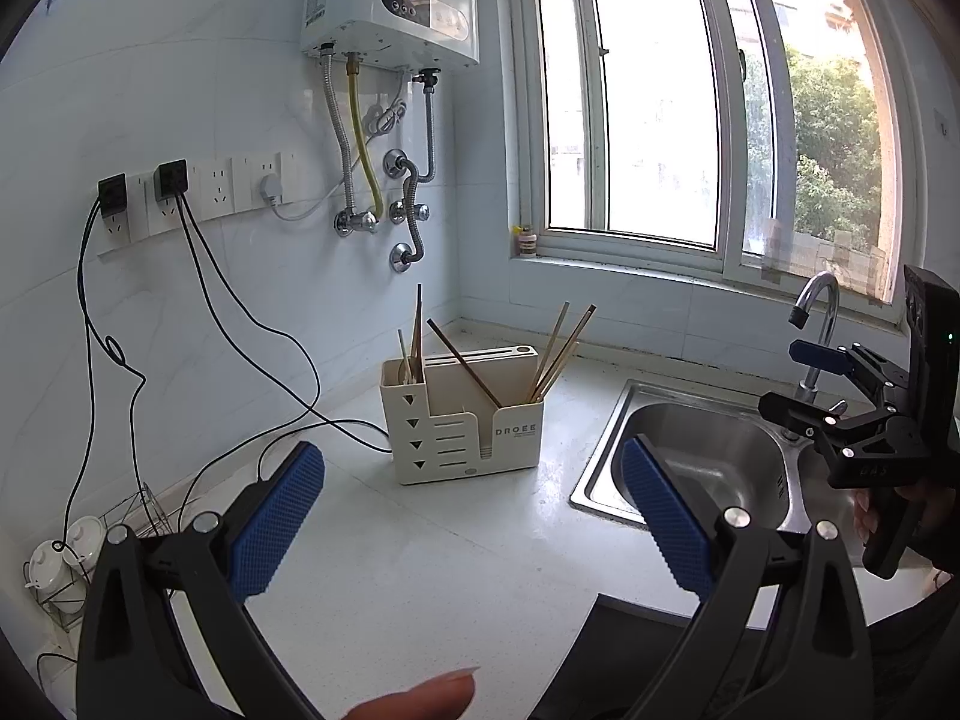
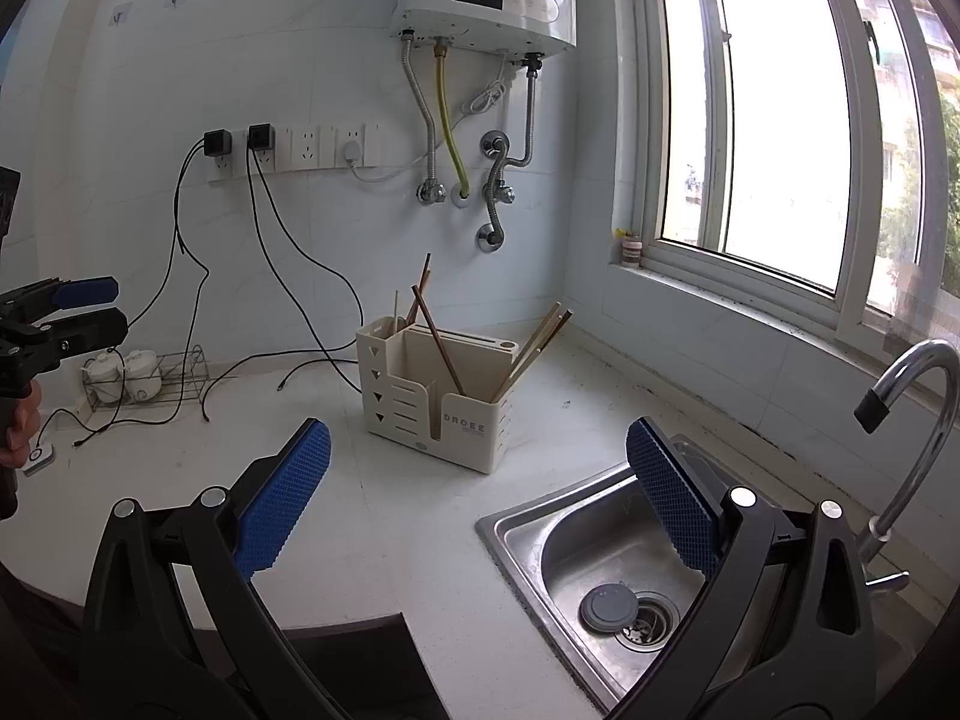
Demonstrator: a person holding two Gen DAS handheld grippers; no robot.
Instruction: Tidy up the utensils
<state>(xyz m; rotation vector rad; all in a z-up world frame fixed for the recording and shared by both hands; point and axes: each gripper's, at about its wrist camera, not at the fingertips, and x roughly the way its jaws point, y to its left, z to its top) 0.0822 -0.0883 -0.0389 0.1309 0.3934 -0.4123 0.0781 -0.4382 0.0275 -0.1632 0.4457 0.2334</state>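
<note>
- Chopsticks [image 1: 558, 354], thin wooden sticks, leaning at loose angles in a cream holder [image 1: 462, 420] on the white bench [image 1: 420, 570], near the back wall and just left of the sink [image 1: 708, 456].
- Split between compartments: a few upright at the tall left slot, one dark stick [image 1: 463, 363] slanting across the middle, a bundle fanned out at the right.
- Likely light, stiff, smooth; prone to rolling or pivoting if pinched at one end.
- Best taken on the bare upper shaft above the holder's rim, square across the stick, lifted along its lean.
- Holder probably light too; liable to tip or slide if a stick drags.
- Left tongs [image 1: 474, 510] spread wide, empty, low over the bench, aimed at the holder.
- Right tongs [image 2: 480, 492] likewise spread and empty, hovering over the bench edge by the sink.
</note>
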